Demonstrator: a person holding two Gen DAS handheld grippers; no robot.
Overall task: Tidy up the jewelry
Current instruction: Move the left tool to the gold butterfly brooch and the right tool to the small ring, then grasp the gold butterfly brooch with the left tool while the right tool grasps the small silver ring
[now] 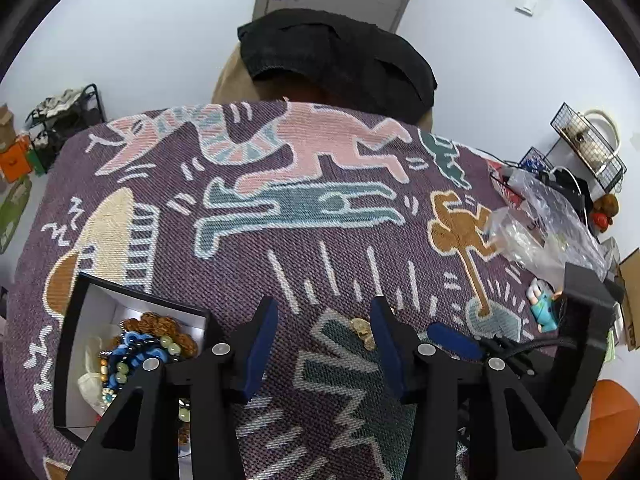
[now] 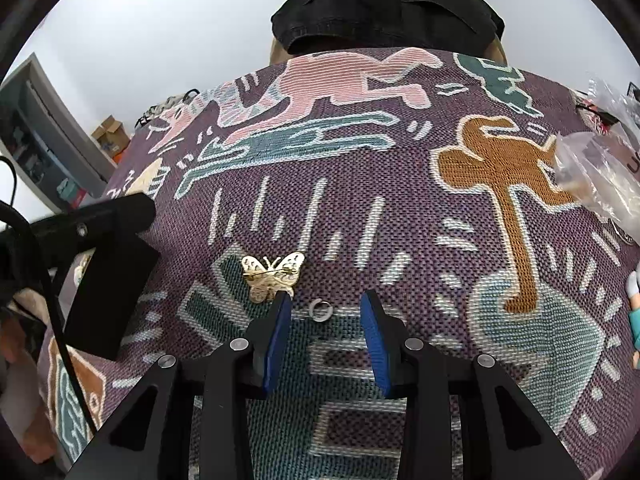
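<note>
Left gripper [image 1: 324, 308], seen from its own wrist camera: jaws wide apart, nothing between the blue pads. It hangs over the patterned woven cloth [image 1: 248, 240]. Just beside its left finger sits the open black-walled jewelry box [image 1: 76, 300], already holding bead bracelets [image 1: 140, 350] in brown, blue and pale green. A gold brooch [image 1: 362, 330] lies on the cloth, partly hidden behind the right finger of this gripper. The other gripper's blue pad shows low at the right. Crumpled clear bags [image 1: 540, 220] lie well apart at the far right.

Right gripper [image 2: 325, 300], seen from its own wrist camera: jaws likewise wide and empty. A small silver ring [image 2: 319, 310] lies flat on the cloth between the two fingertips, slightly nearer the left pad. The gold butterfly brooch [image 2: 272, 276] lies just ahead and left, its lower wing at or under the left fingertip; contact cannot be confirmed. Its pin bar runs roughly left to right, slightly tilted.

Assessment: the right gripper is the better placed arm for the ring, which is already bracketed. The ring has no long axis, so closing straight down should serve. The box lies to the left, on the far side of the left gripper.
</note>
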